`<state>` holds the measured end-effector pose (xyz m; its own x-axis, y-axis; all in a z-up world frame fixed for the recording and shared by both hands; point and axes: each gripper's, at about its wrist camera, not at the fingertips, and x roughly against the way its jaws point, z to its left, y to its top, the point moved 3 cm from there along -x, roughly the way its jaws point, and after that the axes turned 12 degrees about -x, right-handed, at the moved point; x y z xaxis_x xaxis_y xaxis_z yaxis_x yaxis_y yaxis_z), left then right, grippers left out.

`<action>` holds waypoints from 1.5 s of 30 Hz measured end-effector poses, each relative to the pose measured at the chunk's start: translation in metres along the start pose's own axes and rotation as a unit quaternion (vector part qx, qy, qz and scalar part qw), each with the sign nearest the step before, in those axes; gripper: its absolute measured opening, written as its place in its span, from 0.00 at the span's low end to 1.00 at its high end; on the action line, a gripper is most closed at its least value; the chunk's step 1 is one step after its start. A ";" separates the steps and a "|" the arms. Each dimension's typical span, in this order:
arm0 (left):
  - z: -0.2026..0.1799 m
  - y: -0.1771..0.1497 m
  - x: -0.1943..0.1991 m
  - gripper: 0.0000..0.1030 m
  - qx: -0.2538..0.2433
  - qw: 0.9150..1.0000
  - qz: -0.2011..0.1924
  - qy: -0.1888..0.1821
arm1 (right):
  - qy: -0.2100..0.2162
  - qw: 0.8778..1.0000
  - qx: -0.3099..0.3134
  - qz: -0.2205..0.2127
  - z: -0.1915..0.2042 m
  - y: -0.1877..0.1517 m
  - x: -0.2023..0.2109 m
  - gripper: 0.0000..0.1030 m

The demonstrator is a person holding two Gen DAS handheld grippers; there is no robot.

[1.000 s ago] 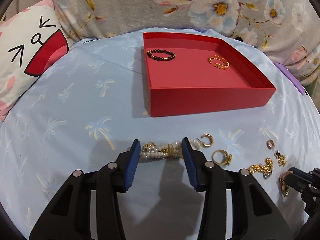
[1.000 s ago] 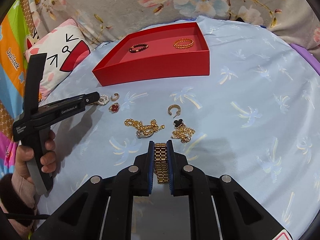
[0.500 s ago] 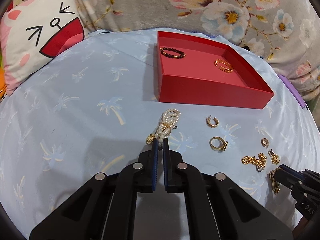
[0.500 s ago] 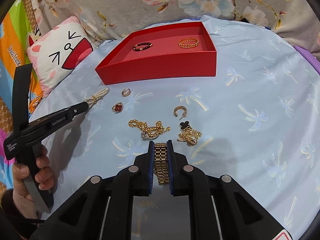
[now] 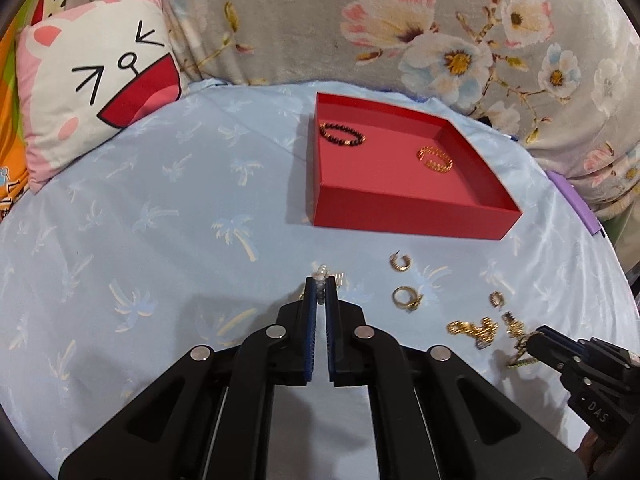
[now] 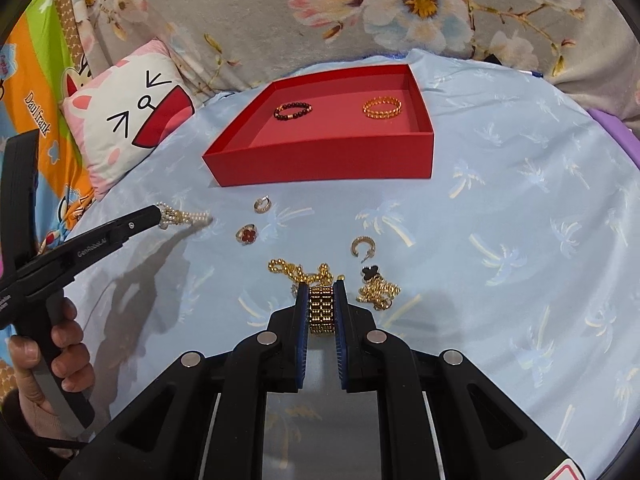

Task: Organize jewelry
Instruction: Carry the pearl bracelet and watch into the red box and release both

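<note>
Left gripper (image 5: 320,286): jaws clamped on pearl strand (image 6: 184,218), lifted for carrying. Right gripper (image 6: 321,300): jaws closed on gold band (image 6: 321,309). Red tray (image 6: 320,160), far: two bracelets inside. Loose pieces near, awaiting sorting.

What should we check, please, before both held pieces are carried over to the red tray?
1. Left gripper shut on the pearl bracelet: ok.
2. Pearl bracelet clear of the bedsheet: cannot tell; most of the strand hangs out past the fingers.
3. Right gripper shut on the gold link bracelet: ok.
4. Gold link bracelet free of the gold chain lying right beside it: cannot tell.
5. Red tray has bare floor near its front wall: ok; the black bead bracelet and gold bangle lie towards the back.
</note>
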<state>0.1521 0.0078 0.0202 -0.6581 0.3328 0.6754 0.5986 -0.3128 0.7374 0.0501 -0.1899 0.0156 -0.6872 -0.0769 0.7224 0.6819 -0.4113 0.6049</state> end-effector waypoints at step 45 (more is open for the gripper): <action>0.000 0.152 -0.141 0.34 0.012 0.999 -0.010 0.043 | -0.051 0.998 0.027 -0.024 -0.007 0.187 -0.138 0.26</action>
<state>0.3360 -0.0865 0.0372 -0.7064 0.2598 0.6584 0.5950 -0.2858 0.7512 0.2708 -0.2622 0.0272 -0.6926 0.0365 0.7204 0.6626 -0.3625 0.6554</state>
